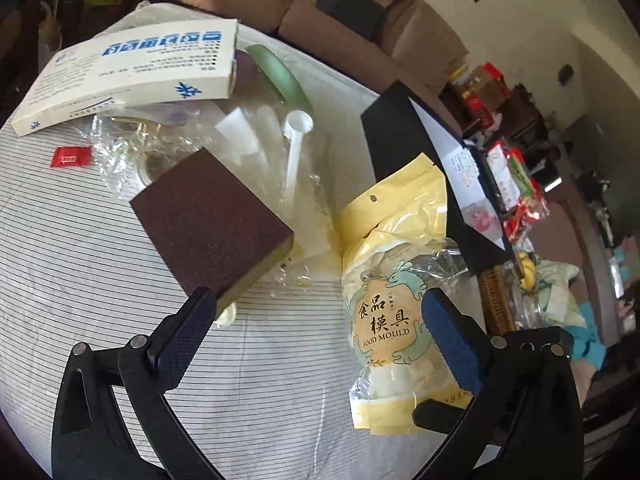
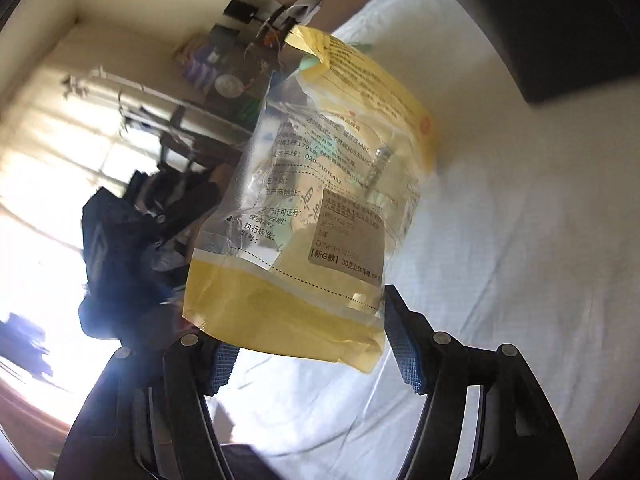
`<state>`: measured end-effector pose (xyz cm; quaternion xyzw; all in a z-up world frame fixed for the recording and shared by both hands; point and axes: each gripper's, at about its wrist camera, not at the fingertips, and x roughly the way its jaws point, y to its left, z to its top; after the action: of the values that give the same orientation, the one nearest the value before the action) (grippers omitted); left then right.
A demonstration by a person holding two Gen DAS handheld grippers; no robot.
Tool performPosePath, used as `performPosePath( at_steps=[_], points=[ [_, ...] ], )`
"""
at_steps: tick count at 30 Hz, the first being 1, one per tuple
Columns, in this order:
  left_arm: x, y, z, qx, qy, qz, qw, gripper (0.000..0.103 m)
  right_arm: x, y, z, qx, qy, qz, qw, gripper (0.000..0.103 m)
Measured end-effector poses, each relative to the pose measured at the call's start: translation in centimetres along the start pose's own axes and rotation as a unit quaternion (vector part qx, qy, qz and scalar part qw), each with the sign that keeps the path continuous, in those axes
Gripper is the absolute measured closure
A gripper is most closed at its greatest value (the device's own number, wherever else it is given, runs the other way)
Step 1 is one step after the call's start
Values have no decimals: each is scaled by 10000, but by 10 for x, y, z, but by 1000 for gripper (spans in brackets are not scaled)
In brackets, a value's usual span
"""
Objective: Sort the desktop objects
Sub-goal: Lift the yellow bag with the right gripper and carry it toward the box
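Observation:
In the left wrist view my left gripper (image 1: 316, 312) is open over the striped tablecloth (image 1: 80, 240). A brown sanding sponge (image 1: 208, 216) lies just past its left finger. A yellow food mould bag (image 1: 396, 300) stands in front of its right finger, which overlaps the bag's edge. In the right wrist view my right gripper (image 2: 316, 344) is open, with the same yellow and clear bag (image 2: 320, 200) hanging upright between and just above its fingertips. I cannot tell what is holding the bag up.
A white and blue box (image 1: 128, 68), a red sachet (image 1: 72, 157), clear plastic wrapping (image 1: 132, 148), a white scoop (image 1: 296, 140) and a green lid (image 1: 280, 72) lie at the back of the table. A black box (image 1: 432, 168) stands at the right edge. A brown sofa (image 1: 320, 8) is beyond.

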<state>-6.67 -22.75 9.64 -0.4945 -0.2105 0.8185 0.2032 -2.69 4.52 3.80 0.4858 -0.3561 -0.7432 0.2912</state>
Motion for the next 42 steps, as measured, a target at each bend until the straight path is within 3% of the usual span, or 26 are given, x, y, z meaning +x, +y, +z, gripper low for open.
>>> performPosePath(
  at_steps=[2, 5, 7, 10, 14, 18, 21, 24, 26, 31, 38, 42],
  points=[
    [8, -12, -5, 247, 138, 37, 9996, 0, -15, -13, -13, 401, -47, 136, 9991, 32],
    [21, -26, -14, 559, 323, 247, 9976, 0, -43, -31, -26, 591, -159, -520, 9968, 25],
    [30, -33, -22, 760, 442, 429, 9952, 0, -65, -37, -31, 476, -254, -1137, 9920, 22],
    [43, -42, -35, 860, 686, 418, 9931, 0, -95, -41, -33, 259, -356, -1638, 9855, 20],
    [56, -53, -47, 1017, 936, 437, 9894, 0, -119, -40, -31, -91, -556, -2110, 9759, 20],
    [66, -60, -50, 930, 1113, 162, 9893, 0, -120, -37, -26, -538, -620, -2586, 9625, 20],
    [73, -63, -53, 853, 1214, 91, 9889, 1, -109, -44, -17, -565, -549, -2608, 9622, 20],
    [78, -63, -54, 797, 1203, 148, 9894, 2, -106, -55, -10, -453, -453, -2627, 9627, 33],
    [79, -63, -55, 746, 1174, 139, 9902, 3, -99, -59, -5, -406, -412, -2598, 9639, 34],
    [88, -58, -60, 601, 1265, 123, 9901, 27, -87, -69, 2, -300, -302, -2511, 9670, 35],
    [100, -63, -67, 653, 1354, 155, 9885, 26, -84, -79, 7, -221, -331, -2339, 9715, 35],
    [105, -74, -72, 639, 1546, -371, 9852, 27, -82, -78, 7, -170, -234, -2010, 9792, 40]
  ],
)
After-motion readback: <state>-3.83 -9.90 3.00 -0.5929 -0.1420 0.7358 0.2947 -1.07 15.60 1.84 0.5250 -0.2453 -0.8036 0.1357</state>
